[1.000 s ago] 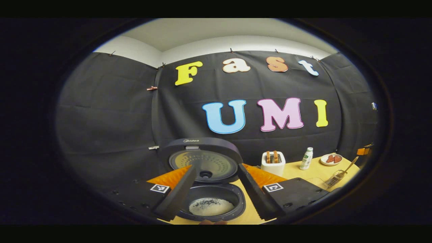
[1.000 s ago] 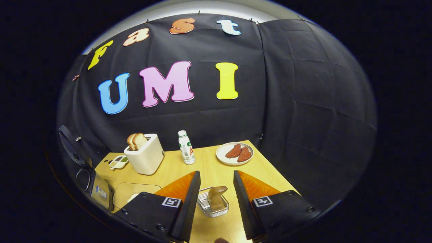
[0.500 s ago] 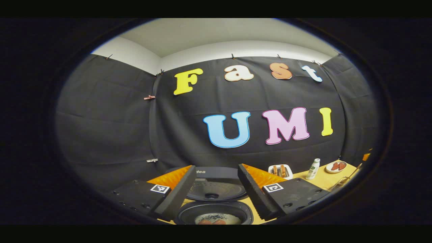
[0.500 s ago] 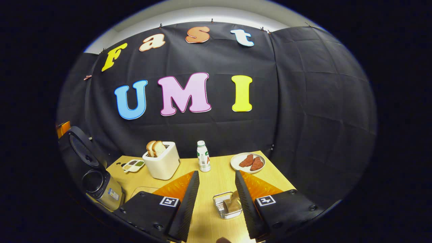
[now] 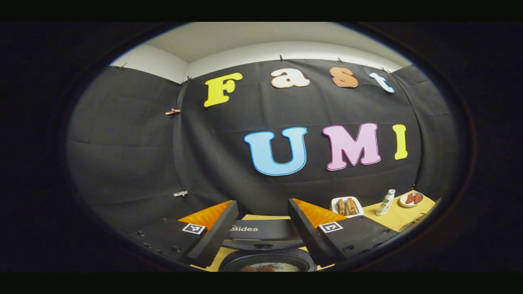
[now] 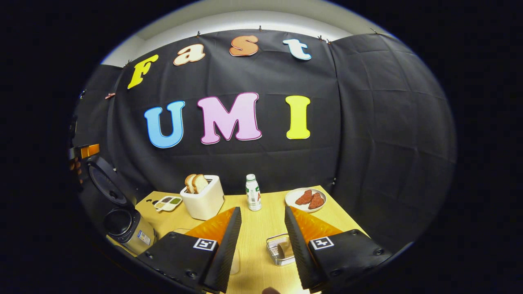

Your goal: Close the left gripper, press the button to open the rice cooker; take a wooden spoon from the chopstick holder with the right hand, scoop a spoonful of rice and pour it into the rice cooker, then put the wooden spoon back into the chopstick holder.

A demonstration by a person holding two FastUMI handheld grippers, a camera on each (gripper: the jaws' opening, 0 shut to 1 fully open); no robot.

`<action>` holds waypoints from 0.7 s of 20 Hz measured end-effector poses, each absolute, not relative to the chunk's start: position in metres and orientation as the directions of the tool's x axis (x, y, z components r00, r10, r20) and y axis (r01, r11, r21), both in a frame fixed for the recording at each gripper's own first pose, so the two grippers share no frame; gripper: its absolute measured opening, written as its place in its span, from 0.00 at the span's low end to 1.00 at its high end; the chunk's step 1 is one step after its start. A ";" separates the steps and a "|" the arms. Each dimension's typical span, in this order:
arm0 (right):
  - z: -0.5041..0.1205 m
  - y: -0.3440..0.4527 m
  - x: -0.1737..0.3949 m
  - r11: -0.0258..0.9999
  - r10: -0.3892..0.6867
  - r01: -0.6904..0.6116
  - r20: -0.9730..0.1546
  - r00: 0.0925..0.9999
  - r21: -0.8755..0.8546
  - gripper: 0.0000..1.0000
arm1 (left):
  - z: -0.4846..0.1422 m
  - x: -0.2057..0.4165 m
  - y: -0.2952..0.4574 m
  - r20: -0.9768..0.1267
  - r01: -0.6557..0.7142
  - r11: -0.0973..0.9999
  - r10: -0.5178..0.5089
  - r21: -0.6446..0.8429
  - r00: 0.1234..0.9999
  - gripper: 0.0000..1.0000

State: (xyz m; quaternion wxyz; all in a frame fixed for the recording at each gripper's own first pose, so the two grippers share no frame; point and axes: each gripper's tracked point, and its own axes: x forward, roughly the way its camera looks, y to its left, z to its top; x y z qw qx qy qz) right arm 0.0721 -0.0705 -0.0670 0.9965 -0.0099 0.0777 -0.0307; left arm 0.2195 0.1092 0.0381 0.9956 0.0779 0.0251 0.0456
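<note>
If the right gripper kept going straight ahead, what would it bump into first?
Probably the small milk bottle standing on the table, since it sits between the open right gripper fingers' line. The wire chopstick holder lies lower, nearer the right finger. Depth is uncertain.

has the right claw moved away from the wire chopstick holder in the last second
Yes. In the right gripper view the open right claw has drawn back: the wire chopstick holder with the wooden spoon now sits lower right, partly behind one finger, and more of the yellow wooden table shows.
</note>
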 end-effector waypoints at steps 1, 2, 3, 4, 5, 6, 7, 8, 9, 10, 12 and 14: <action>-0.067 -0.068 0.072 0.998 -0.058 0.056 -0.156 0.986 -0.018 0.68 | 0.034 0.221 0.109 -0.055 -0.088 0.984 0.097 0.156 0.994 0.86; -0.066 -0.067 0.071 0.998 -0.058 0.056 -0.156 0.986 -0.015 0.68 | 0.031 0.223 0.112 -0.064 -0.091 0.984 0.101 0.155 0.993 0.86; -0.065 -0.066 0.070 0.998 -0.056 0.054 -0.154 0.986 -0.015 0.68 | 0.029 0.224 0.115 -0.068 -0.097 0.983 0.109 0.156 0.992 0.87; -0.066 -0.065 0.070 0.998 -0.055 0.053 -0.152 0.987 -0.018 0.68 | 0.029 0.225 0.117 -0.069 -0.101 0.983 0.113 0.156 0.991 0.89; -0.065 -0.064 0.069 0.999 -0.052 0.050 -0.151 0.987 -0.019 0.68 | 0.028 0.227 0.117 -0.075 -0.100 0.983 0.112 0.153 0.991 0.90; -0.065 -0.063 0.068 0.999 -0.051 0.048 -0.154 0.987 -0.020 0.68 | 0.022 0.225 0.117 -0.088 -0.101 0.983 0.115 0.151 0.990 0.91; -0.064 -0.062 0.068 0.999 -0.049 0.046 -0.154 0.987 -0.021 0.68 | 0.024 0.221 0.116 -0.078 -0.098 0.984 0.111 0.148 0.991 0.93; -0.064 -0.062 0.068 0.999 -0.048 0.046 -0.152 0.987 -0.021 0.68 | 0.022 0.220 0.115 -0.080 -0.097 0.985 0.110 0.143 0.991 0.93; -0.063 -0.062 0.068 0.999 -0.046 0.043 -0.150 0.988 -0.022 0.68 | 0.022 0.216 0.116 -0.076 -0.099 0.985 0.111 0.143 0.991 0.93; -0.062 -0.061 0.066 0.999 -0.045 0.042 -0.150 0.988 -0.024 0.67 | 0.020 0.211 0.115 -0.074 -0.096 0.985 0.107 0.143 0.991 0.96; -0.059 -0.062 0.066 0.999 -0.047 0.043 -0.141 0.989 -0.027 0.68 | 0.015 0.200 0.115 -0.075 -0.094 0.986 0.105 0.136 0.992 0.94; -0.058 -0.060 0.065 0.999 -0.041 0.039 -0.137 0.990 -0.023 0.67 | 0.011 0.186 0.114 -0.078 -0.090 0.987 0.101 0.130 0.992 0.90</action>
